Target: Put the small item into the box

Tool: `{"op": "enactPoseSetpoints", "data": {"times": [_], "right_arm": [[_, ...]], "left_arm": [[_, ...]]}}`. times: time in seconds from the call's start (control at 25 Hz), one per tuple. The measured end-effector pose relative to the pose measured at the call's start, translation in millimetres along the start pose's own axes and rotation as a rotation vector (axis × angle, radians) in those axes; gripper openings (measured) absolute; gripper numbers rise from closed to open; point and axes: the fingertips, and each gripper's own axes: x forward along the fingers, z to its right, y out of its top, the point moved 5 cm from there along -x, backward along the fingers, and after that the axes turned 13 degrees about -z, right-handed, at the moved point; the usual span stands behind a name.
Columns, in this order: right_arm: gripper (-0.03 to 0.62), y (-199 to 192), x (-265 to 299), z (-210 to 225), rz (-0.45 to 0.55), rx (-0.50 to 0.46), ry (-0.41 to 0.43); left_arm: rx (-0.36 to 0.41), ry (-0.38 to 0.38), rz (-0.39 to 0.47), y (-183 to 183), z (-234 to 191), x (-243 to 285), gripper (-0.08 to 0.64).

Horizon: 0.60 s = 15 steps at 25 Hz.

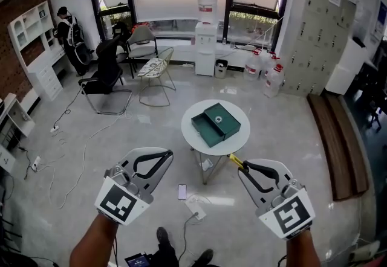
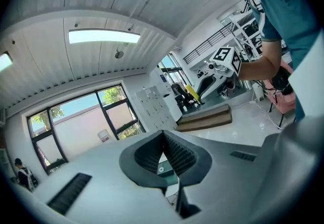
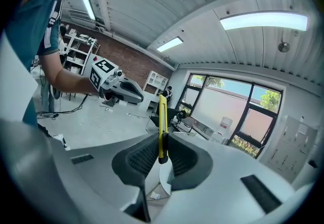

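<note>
A dark green open box (image 1: 216,123) lies on a small round white table (image 1: 237,142) in the middle of the head view. My right gripper (image 1: 238,163) hovers near the table's front right edge, shut on a slim yellow utility knife (image 3: 162,125) that sticks out past the jaws. That knife's yellow tip (image 1: 234,160) shows in the head view too. My left gripper (image 1: 165,155) is held to the table's front left, jaws together with nothing between them. In the left gripper view, the left gripper (image 2: 163,145) shows its ribbed pads touching, and the right gripper (image 2: 191,96) appears beyond with the knife.
A phone (image 1: 182,191) and a power strip (image 1: 196,206) with cables lie on the floor below the table. Chairs (image 1: 154,68) stand at the back left, a water dispenser (image 1: 206,36) by the window, a wooden bench (image 1: 334,142) at right. A person (image 1: 69,33) stands far left.
</note>
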Motion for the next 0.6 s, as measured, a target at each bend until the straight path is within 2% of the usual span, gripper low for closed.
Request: {"op": "enactPoseSetpoints", "data": {"times": [0.28,0.6], "right_arm": [[0.077,18.7,49.1,26.6,-0.061,0.041,-0.068],[0.077,77.7,123.9,50.6,-0.097,0.083,-0.144]], "left_arm": [[0.001,-0.076,0.066,-24.9,-61.9,47.9,0.017],[0.031,-0.139,0.124,-63.3,-161.1,73.6,0.017]]}}
